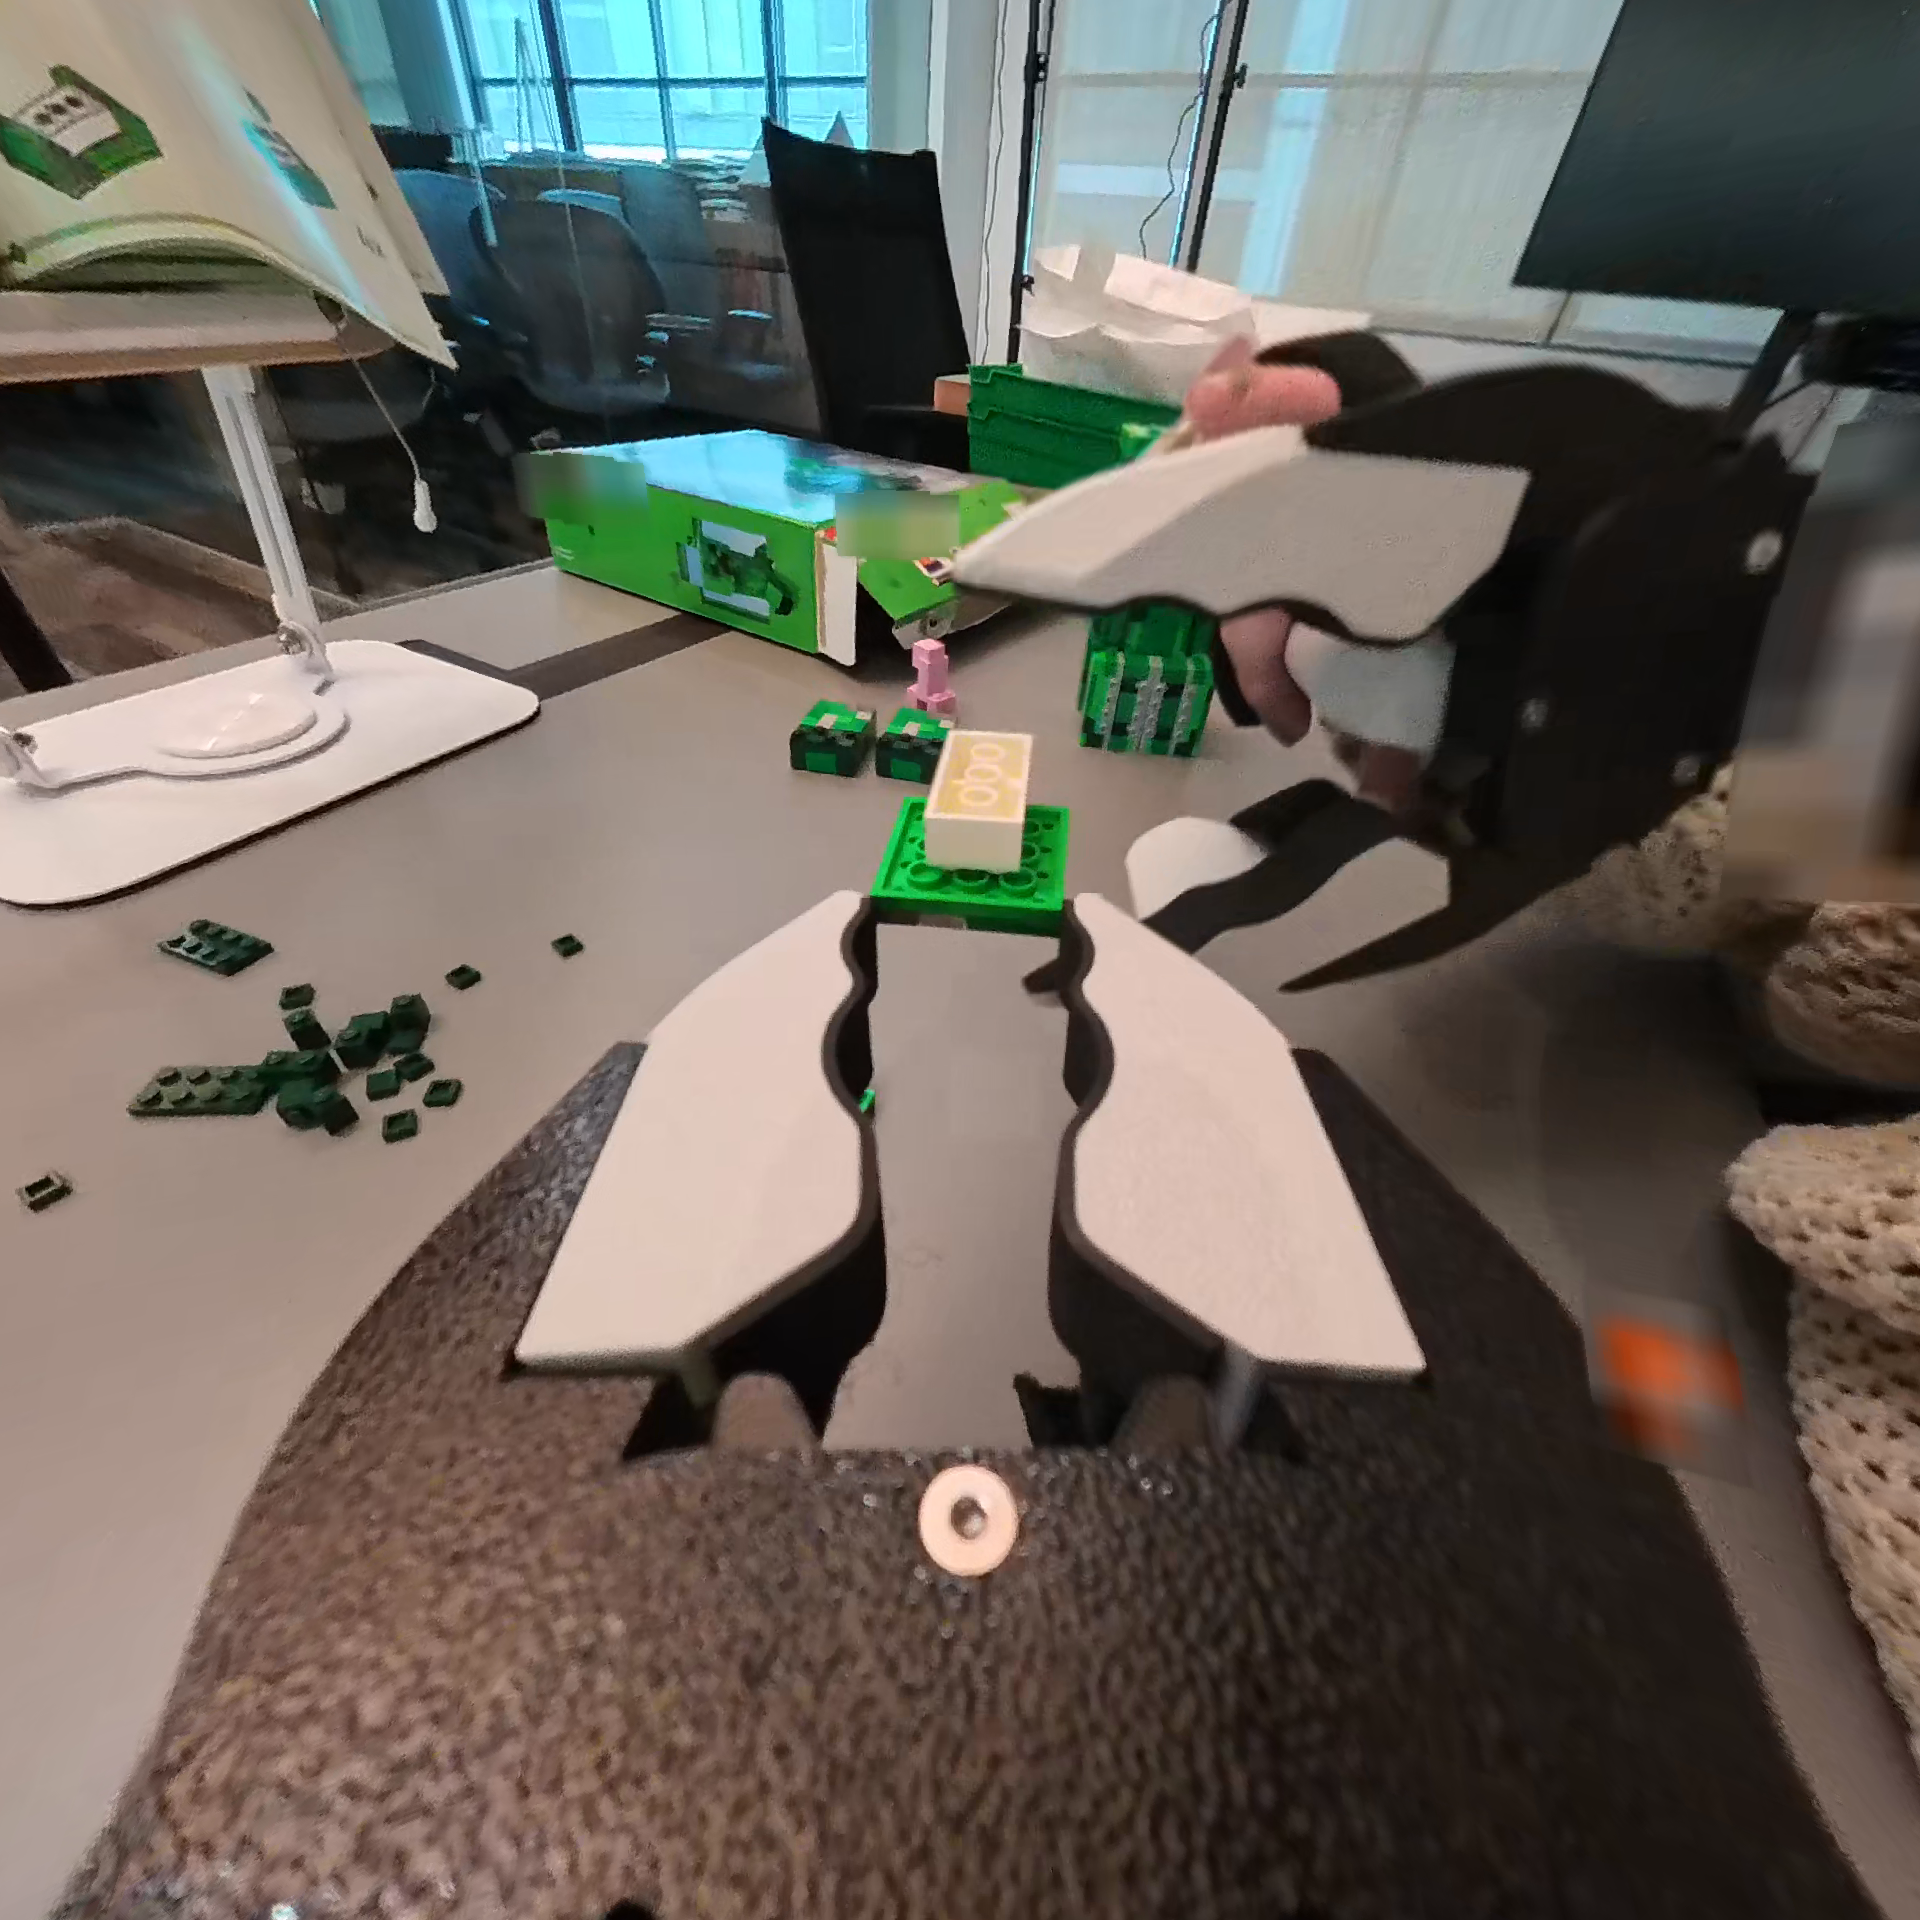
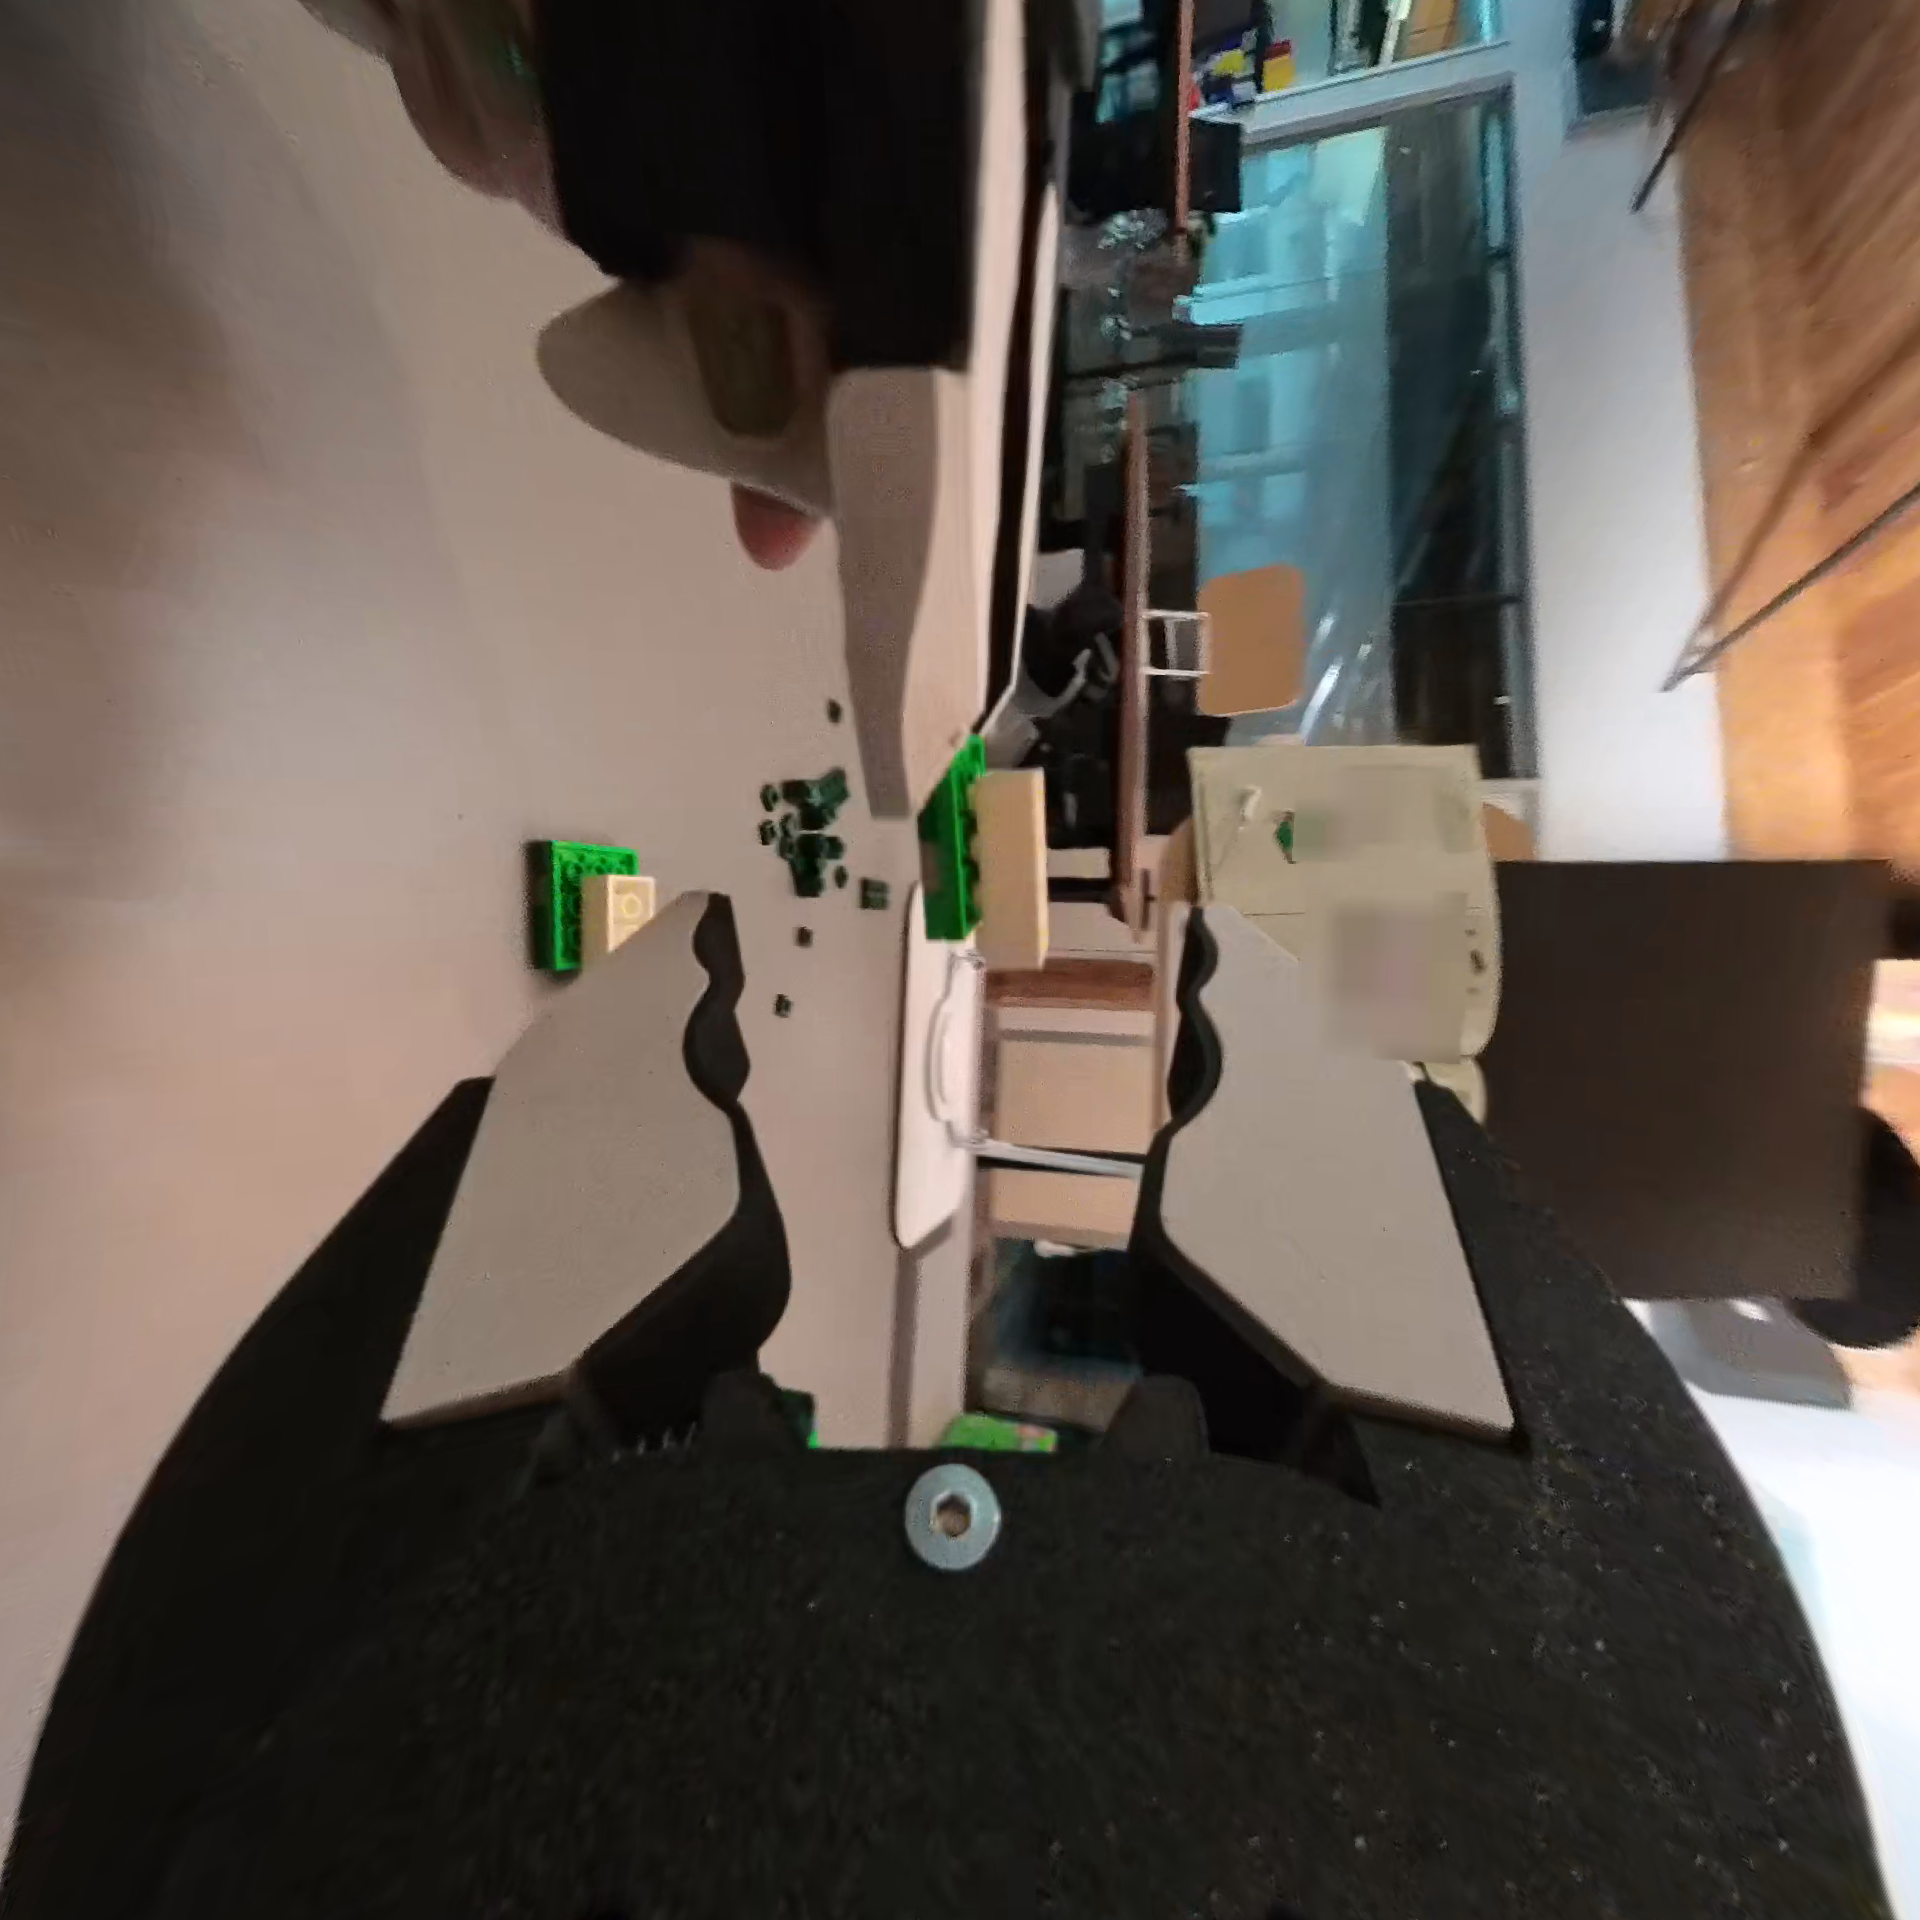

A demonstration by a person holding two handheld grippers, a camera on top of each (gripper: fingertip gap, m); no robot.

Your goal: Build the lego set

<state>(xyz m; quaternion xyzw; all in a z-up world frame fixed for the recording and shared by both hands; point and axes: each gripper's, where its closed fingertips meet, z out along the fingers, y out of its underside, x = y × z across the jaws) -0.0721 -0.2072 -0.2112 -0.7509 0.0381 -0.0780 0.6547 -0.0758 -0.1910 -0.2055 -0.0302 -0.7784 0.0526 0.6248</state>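
Currently, left claw (image 1: 968, 935) grips green plate (image 1: 971, 875) carrying white brick (image 1: 977, 800) at its fingertips, while right claw (image 2: 956, 935), jaws apart and empty, hovers just beside it.

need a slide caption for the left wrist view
Left gripper holds a green plate topped with a cream brick, right gripper open nearby.

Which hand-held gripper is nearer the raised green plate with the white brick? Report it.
Left. The left hand-held gripper clamps the green plate between its fingertips; the right hand-held gripper hangs open beside it, apart.
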